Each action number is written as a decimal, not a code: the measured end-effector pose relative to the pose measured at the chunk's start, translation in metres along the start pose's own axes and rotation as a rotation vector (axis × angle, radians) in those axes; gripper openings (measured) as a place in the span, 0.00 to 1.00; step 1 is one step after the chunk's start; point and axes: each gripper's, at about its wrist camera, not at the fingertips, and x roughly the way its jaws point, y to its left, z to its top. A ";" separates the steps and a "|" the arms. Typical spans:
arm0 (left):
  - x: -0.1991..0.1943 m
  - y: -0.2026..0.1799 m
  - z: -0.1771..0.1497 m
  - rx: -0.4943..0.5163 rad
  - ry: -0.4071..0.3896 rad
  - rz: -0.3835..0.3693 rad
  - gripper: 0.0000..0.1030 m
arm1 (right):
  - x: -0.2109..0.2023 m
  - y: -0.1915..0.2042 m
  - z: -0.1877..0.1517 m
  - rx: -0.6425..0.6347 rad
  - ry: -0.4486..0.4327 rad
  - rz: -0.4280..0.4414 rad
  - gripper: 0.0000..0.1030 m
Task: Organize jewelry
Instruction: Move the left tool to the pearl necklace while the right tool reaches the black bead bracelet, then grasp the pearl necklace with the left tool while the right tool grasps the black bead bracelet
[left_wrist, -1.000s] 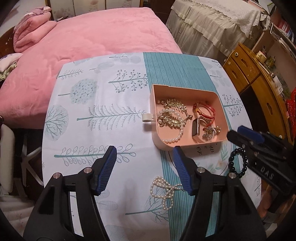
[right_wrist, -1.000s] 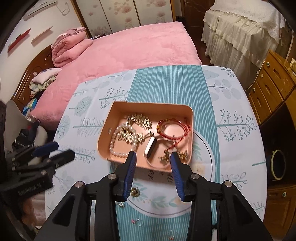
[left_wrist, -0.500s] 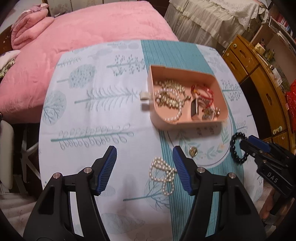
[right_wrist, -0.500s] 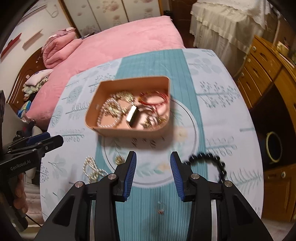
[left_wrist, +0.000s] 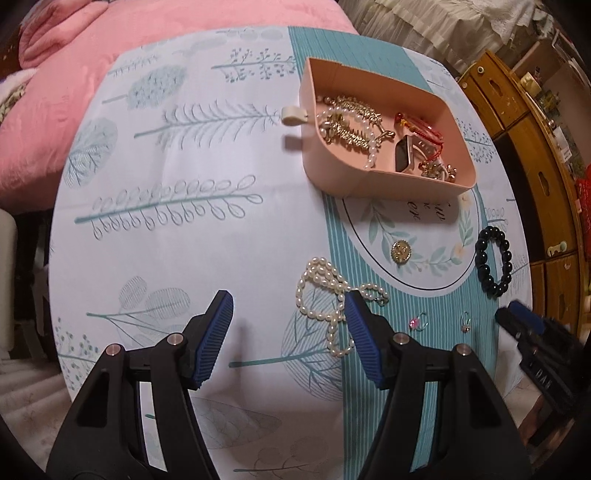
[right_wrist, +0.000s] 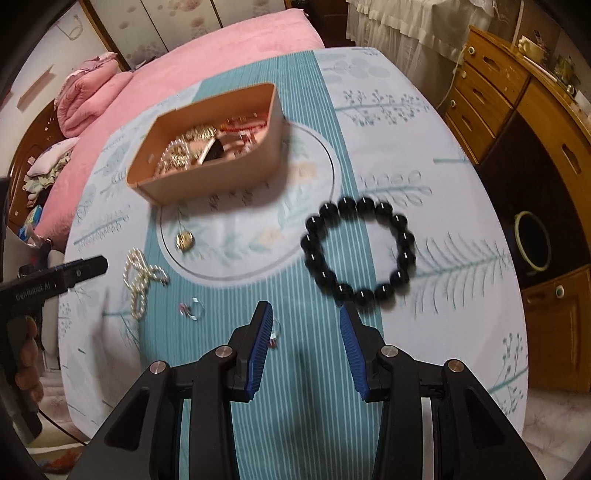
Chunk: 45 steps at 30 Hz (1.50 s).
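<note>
While jaws gape empty, pearl necklace (left_wrist: 334, 295) lies below.

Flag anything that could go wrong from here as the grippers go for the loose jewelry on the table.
The pearl strand lies in tangled loops, so the left gripper may lift only part and drag the rest. The two small rings beside it could get knocked away. The right gripper, both jaws open and empty, might pinch one bead of the black bracelet, which could slip.
</note>
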 end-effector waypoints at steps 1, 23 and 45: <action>0.002 0.001 0.000 -0.010 0.005 -0.005 0.58 | 0.001 -0.001 -0.001 0.007 0.002 -0.001 0.37; 0.044 -0.018 0.007 -0.077 0.090 0.013 0.58 | 0.026 -0.066 0.050 0.125 -0.038 -0.079 0.37; 0.053 -0.098 0.019 -0.018 0.092 0.061 0.26 | 0.043 -0.065 0.046 -0.012 -0.030 -0.085 0.16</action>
